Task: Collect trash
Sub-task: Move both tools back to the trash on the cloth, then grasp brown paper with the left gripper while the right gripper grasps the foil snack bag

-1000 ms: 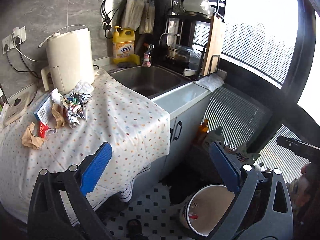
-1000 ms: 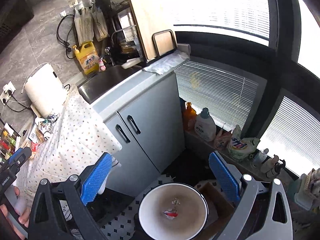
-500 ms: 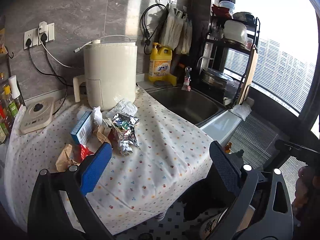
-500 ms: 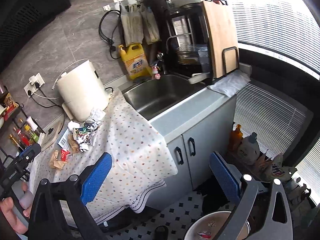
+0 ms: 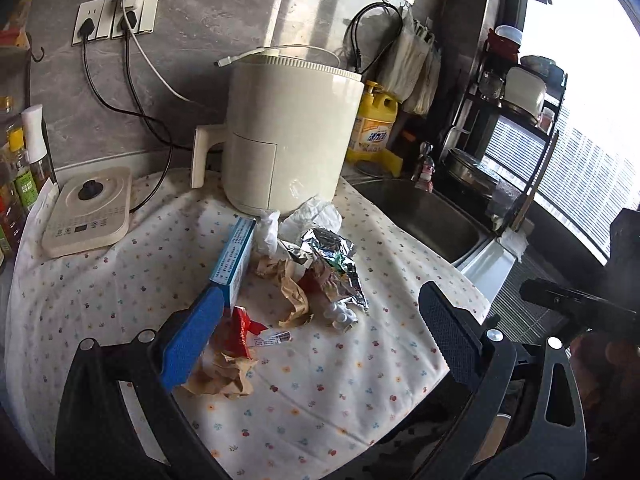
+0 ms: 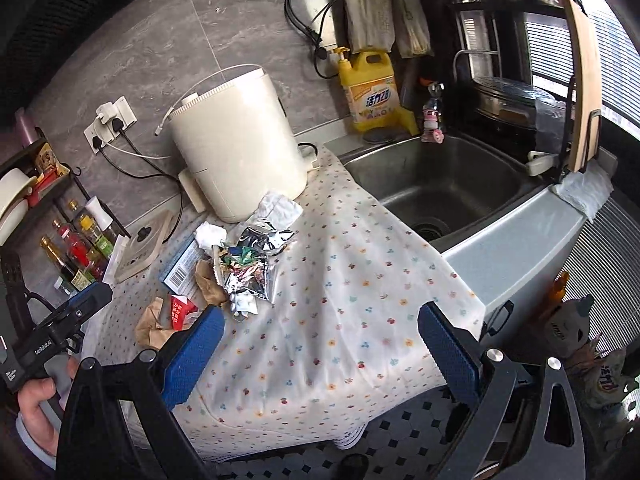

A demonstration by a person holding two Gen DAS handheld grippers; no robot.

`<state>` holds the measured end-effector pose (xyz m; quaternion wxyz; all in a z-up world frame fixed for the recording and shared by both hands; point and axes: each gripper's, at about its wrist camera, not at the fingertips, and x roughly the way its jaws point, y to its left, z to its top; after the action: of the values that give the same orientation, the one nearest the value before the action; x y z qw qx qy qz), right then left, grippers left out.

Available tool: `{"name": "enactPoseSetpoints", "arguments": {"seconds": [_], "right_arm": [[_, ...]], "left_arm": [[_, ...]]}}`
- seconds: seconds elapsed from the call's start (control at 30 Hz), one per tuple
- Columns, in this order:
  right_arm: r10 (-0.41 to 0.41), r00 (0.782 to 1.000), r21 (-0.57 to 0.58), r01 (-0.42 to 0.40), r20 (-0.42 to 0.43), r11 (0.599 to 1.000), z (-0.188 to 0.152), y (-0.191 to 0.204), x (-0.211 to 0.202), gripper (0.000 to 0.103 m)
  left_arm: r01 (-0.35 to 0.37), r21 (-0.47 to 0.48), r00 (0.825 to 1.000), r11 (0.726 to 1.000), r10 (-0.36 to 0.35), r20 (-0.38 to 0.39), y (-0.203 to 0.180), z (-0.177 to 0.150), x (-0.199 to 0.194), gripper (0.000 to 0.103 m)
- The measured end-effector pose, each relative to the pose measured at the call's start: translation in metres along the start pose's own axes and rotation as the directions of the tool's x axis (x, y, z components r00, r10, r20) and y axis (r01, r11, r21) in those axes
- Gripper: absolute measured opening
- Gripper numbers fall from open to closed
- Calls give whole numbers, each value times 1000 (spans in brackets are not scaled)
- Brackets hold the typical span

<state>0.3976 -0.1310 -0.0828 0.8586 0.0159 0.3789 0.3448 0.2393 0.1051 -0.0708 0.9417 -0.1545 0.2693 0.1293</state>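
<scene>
Your left hand-held gripper (image 5: 320,332) hangs over the near part of the table (image 5: 100,280) with its jaws spread wide and nothing between them; its blue left pad hides part of the blue-and-white box (image 5: 236,258) and of the red wrapper (image 5: 242,328). Your right hand-held gripper (image 6: 320,344) is also spread apart and empty, off the table's front edge. The trash sits bunched on the flowered cloth (image 6: 352,288) just in front of the cream appliance (image 5: 288,136): crumpled foil (image 5: 332,264), brown paper (image 5: 292,292), white tissue (image 5: 316,214) touching the appliance's base, and a small white lump (image 5: 340,316) too blurred to name. A second wad of brown paper (image 5: 224,380) lies half under the left pad. The sink (image 6: 432,180) lies beyond the cloth's right edge. Print on the box and the wrapper is unreadable, and the floor below is mostly cut off
</scene>
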Motion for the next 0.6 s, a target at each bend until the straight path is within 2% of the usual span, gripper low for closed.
{"name": "enactPoseSetpoints", "arguments": {"seconds": [0.07,0.13,0.27,0.4,0.6], "right_arm": [[33,999,-19,-34,-29,999,5,16,20,90],[58,996,-30,-60,-67,998,9,29,42,84],[103,987,-60,-111,-123,992,14,54,80,77],[116,979,-89,-132,-167,987,18,76,116,75],[71,973,-121,-100,-222,988,21,94,161,68]], "left_arm": [[-14,-24,1000,1000,14,1,17,2,3,95],[-29,-50,1000,998,29,-11,35,1,7,89],[-65,-103,996,993,59,-59,67,-7,18,73],[-90,-149,990,985,72,-123,92,-22,31,55],[-104,-207,972,973,55,-228,116,-48,57,45]]}}
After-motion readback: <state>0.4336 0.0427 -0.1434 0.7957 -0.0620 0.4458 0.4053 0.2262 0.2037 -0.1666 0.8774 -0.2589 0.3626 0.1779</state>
